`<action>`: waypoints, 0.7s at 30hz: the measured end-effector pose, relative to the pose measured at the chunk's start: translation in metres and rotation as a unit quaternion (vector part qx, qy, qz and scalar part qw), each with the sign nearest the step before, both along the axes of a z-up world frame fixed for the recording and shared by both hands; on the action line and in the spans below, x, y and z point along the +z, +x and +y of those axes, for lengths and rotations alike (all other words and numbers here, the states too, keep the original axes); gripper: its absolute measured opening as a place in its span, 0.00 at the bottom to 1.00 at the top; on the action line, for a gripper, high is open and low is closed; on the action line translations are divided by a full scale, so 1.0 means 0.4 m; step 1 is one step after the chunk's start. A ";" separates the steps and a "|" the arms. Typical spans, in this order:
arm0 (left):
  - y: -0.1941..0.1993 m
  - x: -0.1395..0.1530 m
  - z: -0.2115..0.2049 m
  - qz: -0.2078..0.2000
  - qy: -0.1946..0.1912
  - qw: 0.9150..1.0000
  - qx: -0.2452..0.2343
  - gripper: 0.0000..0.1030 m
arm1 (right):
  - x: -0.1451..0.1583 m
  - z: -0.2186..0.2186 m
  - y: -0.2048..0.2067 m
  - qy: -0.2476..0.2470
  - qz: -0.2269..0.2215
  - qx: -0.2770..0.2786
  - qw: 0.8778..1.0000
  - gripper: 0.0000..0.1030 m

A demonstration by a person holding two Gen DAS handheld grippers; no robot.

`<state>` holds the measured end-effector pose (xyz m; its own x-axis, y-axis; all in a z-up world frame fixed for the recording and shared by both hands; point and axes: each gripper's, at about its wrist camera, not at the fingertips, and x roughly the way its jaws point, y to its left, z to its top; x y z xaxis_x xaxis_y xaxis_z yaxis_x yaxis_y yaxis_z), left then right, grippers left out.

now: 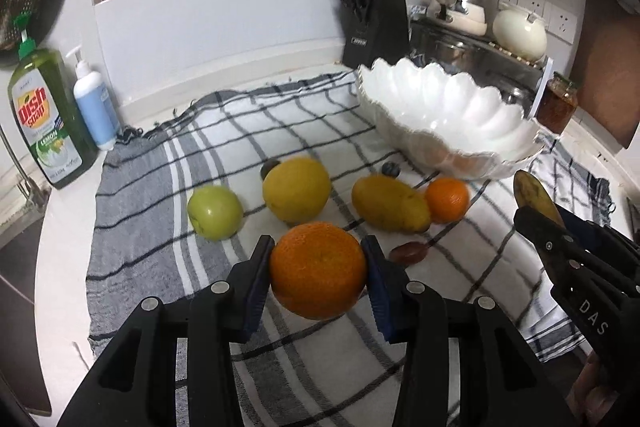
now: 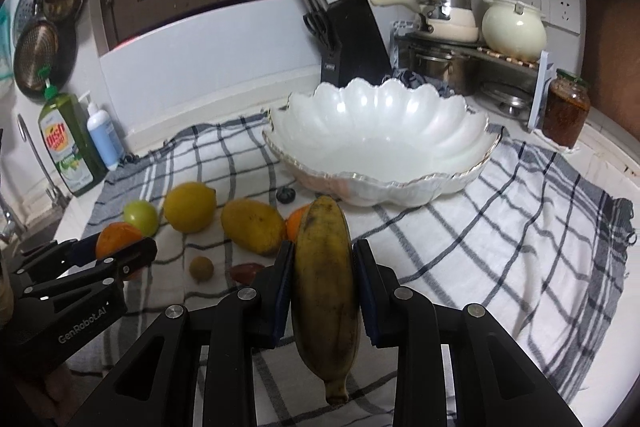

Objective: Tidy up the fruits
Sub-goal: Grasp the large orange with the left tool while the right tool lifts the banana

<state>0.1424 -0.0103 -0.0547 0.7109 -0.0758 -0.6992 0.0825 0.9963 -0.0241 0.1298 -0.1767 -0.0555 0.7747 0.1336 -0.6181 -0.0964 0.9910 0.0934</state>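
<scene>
Bowl (image 2: pixel 380 147) sits on the cloth (image 2: pixel 500 247) toward its back right, knife block (image 2: pixel 352 39) behind it at the counter's back edge. Apple (image 1: pixel 215 213), lemon (image 1: pixel 296 189), mango (image 1: pixel 390 203) and small orange (image 1: pixel 447 199) lie in a row left to right mid-cloth. Two bottles (image 1: pixel 48 115) stand off the cloth's back left corner.

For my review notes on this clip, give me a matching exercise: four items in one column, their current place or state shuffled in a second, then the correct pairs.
Items:
1. large orange
2. banana
3. white scalloped bowl
4. green apple

States:
A. lying on the checked cloth
B. clamped in the right tool
C. nothing inside it
D. clamped in the left tool

Pairs: 1-D, 2-B, 3-C, 4-A
</scene>
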 end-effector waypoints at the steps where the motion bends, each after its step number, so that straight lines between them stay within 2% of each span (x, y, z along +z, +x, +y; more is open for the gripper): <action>1: 0.001 0.009 -0.004 -0.002 -0.002 1.000 -0.002 0.42 | 0.009 -0.004 0.000 0.001 -0.003 -0.001 1.000 0.30; 13: 0.035 0.112 -0.081 -0.036 -0.002 0.999 -0.031 0.42 | 0.086 -0.080 0.019 0.004 -0.030 -0.030 0.999 0.30; 21: 0.083 0.147 -0.130 -0.048 -0.005 0.997 -0.053 0.42 | 0.123 -0.135 0.061 0.001 -0.045 -0.048 0.998 0.30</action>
